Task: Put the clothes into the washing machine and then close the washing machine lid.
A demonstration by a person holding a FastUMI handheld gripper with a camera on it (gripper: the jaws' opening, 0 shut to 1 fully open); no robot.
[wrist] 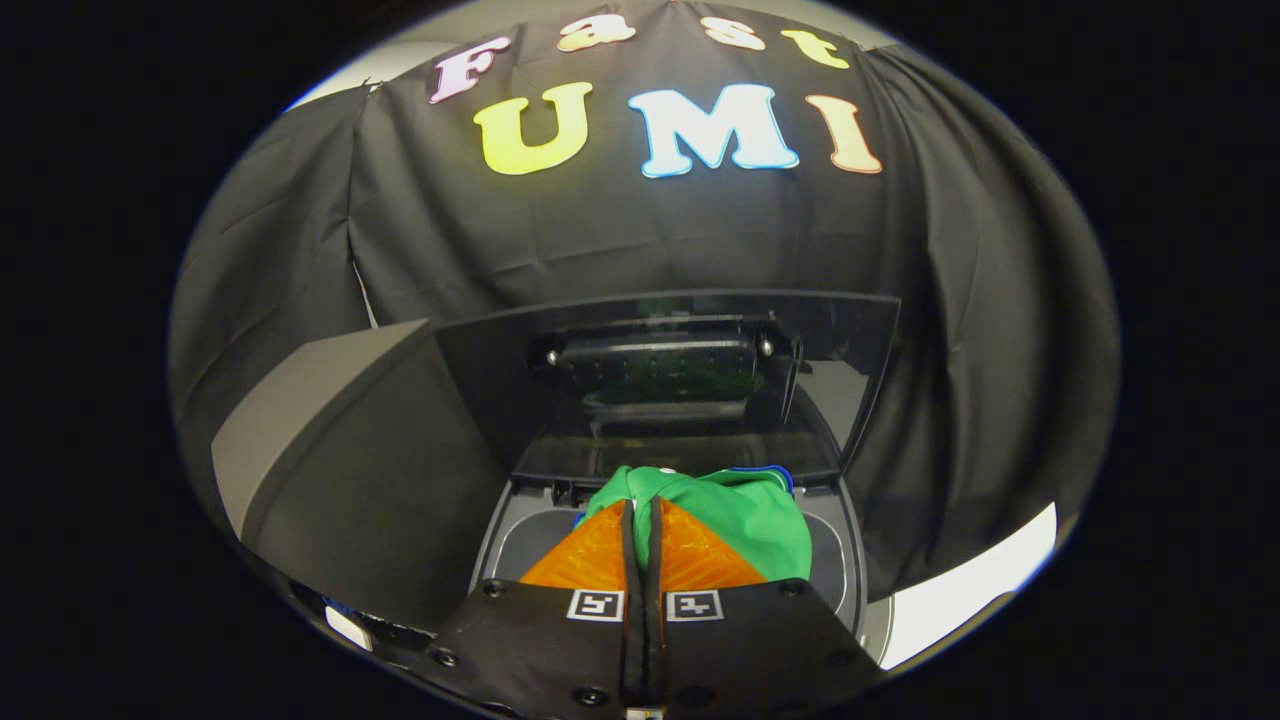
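Here your gripper (641, 520) sits low in the gripper view, its two fingers (600, 555) drawn almost together with only a thin dark slit between them. A fold of the green garment (745, 515) rises at the fingertips and runs into that slit, so the fingers appear to pinch the cloth; how firmly each side presses on it cannot be told. The bulk of the garment bunches just ahead of the fingers and to their right, with a sliver of blue trim at its far edge. Beneath and around the cloth you see the grey rim of the washing machine (850, 570) opening, so the garment hangs over the tub mouth; whether any part of it rests inside the tub cannot be told. Beyond the garment the washing machine lid (850, 380) stands raised and open, a dark glossy panel tilted back, with a ribbed dark block fixed by two screws on its inner face. To the left of the machine, just beside its opening, stands a grey box (330, 440) with a slanted top. Behind everything hangs the black cloth wall (1000, 300), draped in folds, with a pale strip of floor (960, 600) at lower right.
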